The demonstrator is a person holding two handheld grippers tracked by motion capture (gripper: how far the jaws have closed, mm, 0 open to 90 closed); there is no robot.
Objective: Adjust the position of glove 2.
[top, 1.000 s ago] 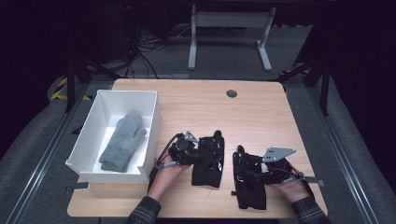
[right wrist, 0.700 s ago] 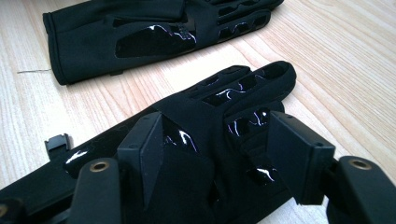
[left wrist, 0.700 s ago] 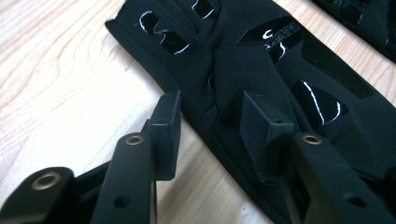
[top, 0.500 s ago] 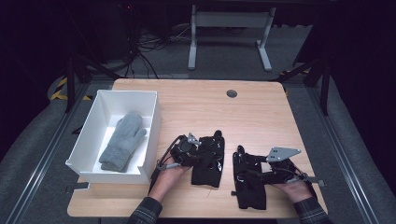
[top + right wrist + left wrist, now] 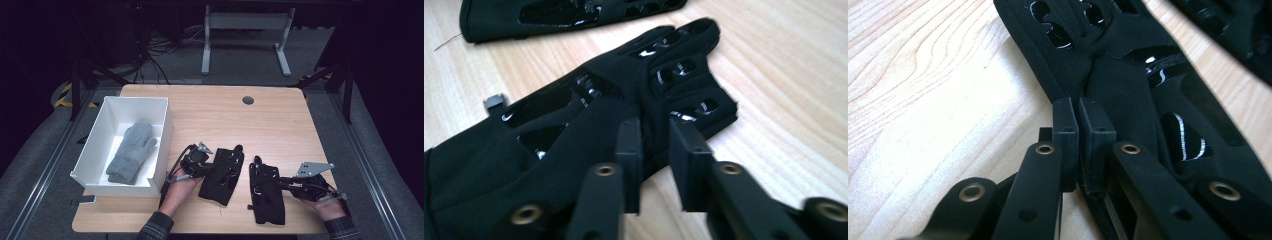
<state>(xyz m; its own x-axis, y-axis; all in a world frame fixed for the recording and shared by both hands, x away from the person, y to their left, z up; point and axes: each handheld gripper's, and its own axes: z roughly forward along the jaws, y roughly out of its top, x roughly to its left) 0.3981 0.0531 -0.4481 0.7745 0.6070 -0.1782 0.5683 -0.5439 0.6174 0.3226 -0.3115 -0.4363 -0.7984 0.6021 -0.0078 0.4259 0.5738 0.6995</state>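
Left gripper (image 5: 209, 165): jaws have just been closing, now pinched together on the edge of the left black glove (image 5: 222, 175). In the left gripper view the pads (image 5: 1066, 131) meet with a fold of the glove (image 5: 1128, 85) fabric nipped between them, so it is gripping.

Right gripper (image 5: 282, 184): jaws have also just been closing. In the right gripper view they straddle the side of the right black glove (image 5: 589, 125), with a raised fold between the fingers (image 5: 630, 145). The gap is narrow but visible, and the fabric looks bunched against the pads; I read it as clamped on the glove, less certain than the left.

Both gloves lie flat on the worktop (image 5: 220, 115) near its front edge, fingers pointing toward the far edge. The left glove is about mid-width; the right black glove (image 5: 267, 192) is just beside it toward the right edge, apart, not touching.

White box (image 5: 100, 140) sits at the left edge of the worktop, near the front left corner, just beside the left hand (image 5: 177, 192). Grey mitten (image 5: 132, 150) lies inside it, cuff toward the front. Right hand (image 5: 327, 207) comes in at the front right corner. Dark round grommet (image 5: 248, 100) near the far edge, well apart from everything.
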